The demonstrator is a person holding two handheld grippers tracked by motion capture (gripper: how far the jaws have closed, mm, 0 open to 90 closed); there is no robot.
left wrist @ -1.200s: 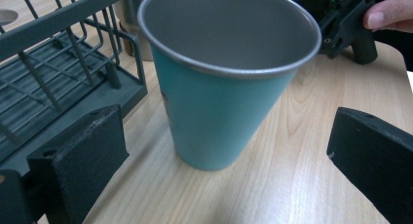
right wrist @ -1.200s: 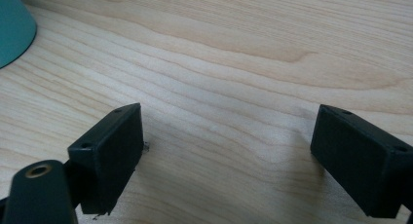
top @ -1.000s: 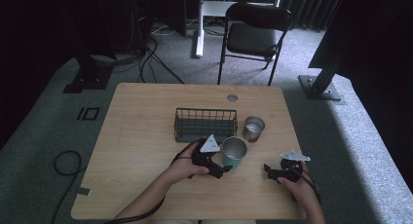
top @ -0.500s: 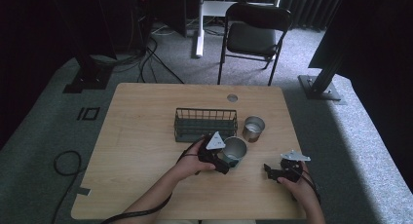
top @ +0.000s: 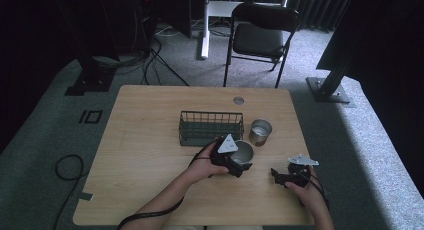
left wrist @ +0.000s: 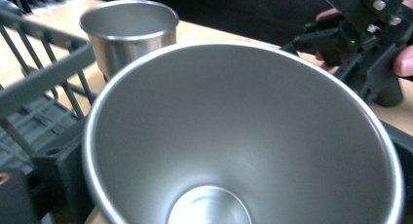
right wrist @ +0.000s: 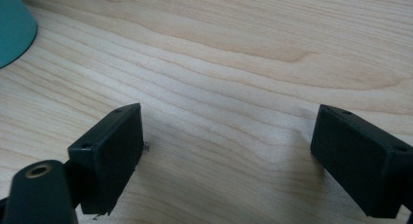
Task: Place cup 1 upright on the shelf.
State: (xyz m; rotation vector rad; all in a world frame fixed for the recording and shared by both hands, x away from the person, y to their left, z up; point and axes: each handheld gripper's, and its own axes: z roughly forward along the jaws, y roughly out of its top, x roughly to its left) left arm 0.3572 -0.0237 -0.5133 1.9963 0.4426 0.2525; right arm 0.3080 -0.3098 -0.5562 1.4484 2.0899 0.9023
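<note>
Light wood tabletop (top: 150, 140), centre frame, on grey carpet (top: 45, 140); dark room, folding chair (top: 260, 35) upper centre, cables (top: 155, 60) upper left. Left tongs (top: 235, 162) pinch a steel cup (top: 242, 152) just below the wire basket (top: 210, 127). Second cup (top: 260, 131) stands right of the basket. Right tongs (right wrist: 226, 156) spread, empty, low over bare wood at lower right.

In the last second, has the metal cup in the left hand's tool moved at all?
Yes. The held cup with the left gripper has shifted slightly away from the person, closer to the wire basket.
</note>
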